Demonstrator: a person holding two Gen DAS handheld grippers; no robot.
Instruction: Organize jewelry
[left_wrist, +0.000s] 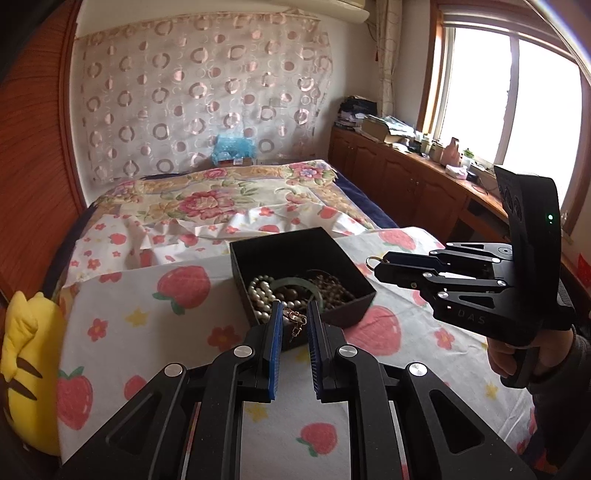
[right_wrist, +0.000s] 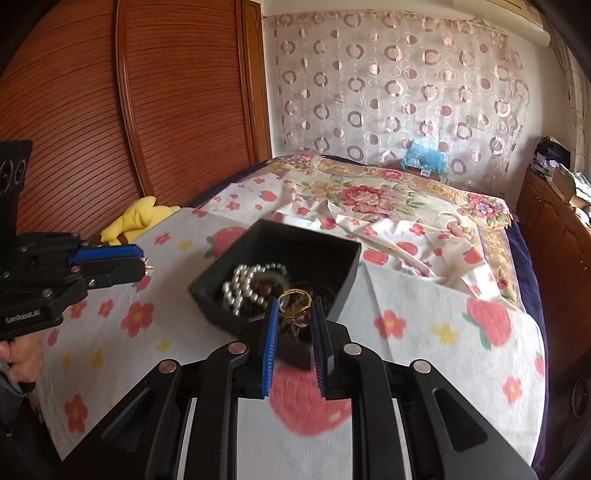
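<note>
A black open box (left_wrist: 354, 284) (right_wrist: 343, 251) sits on the strawberry-print cloth and holds a pearl string (left_wrist: 260, 293) (right_wrist: 240, 284), a pale green bangle (left_wrist: 295, 282) and dark beads (left_wrist: 332, 288). My left gripper (left_wrist: 293, 314) is shut on a small gold chain piece (left_wrist: 295, 319), held just above the box's near edge. My right gripper (right_wrist: 293, 310) is shut on a gold ring with a purple stone (right_wrist: 293, 304), held over the box's near corner. In the left wrist view the right gripper (left_wrist: 376, 264) shows at the right with the ring (left_wrist: 372, 262) at its tips.
A yellow plush toy (left_wrist: 26, 369) (right_wrist: 136, 218) lies at the cloth's left edge. A floral bedspread (left_wrist: 221, 199) covers the bed behind. A wooden wardrobe (right_wrist: 110, 110) stands at the left, and a cluttered wooden counter (left_wrist: 424, 173) runs under the window.
</note>
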